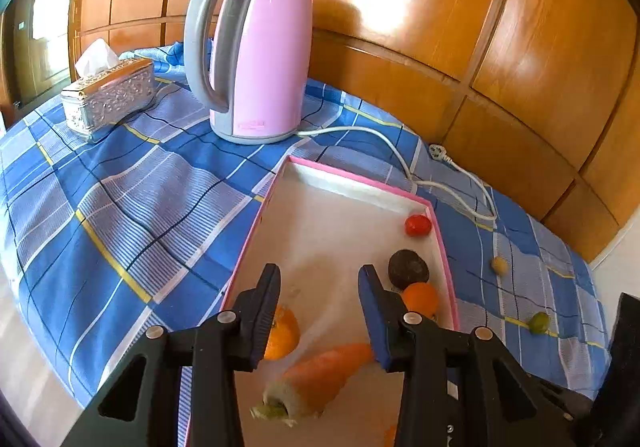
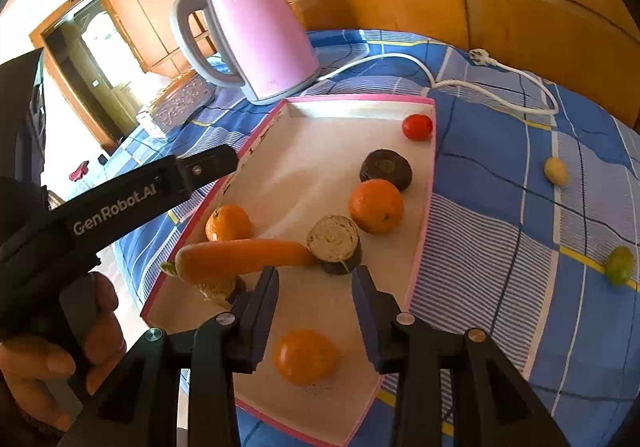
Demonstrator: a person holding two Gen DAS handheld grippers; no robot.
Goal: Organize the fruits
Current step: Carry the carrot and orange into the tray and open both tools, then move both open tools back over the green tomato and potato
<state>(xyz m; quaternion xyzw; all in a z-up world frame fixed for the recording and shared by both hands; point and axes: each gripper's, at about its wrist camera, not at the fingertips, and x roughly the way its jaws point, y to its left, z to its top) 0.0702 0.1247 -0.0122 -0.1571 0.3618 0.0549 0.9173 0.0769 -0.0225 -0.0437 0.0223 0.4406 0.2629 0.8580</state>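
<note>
A: Where is the fruit?

B: Most of it lies in the pink-rimmed tray on the blue checked cloth. I count 3 oranges: the far orange by the right rim, the left orange by the left rim, and the near orange. A carrot lies across the tray, touching a cut dark piece. A dark round fruit and a red tomato sit farther back.

A: Anything outside the tray?

B: 2 small fruits on the cloth to the right: a yellow fruit and a green fruit, well apart from the tray.

A: And the grippers?

B: The right gripper hangs over the near orange, fingers apart, nothing clamped. The left gripper hangs above the carrot, fingers apart too, empty.

A: Behind the tray?

B: A pink kettle, its white cord, and a silver tissue box.
</note>
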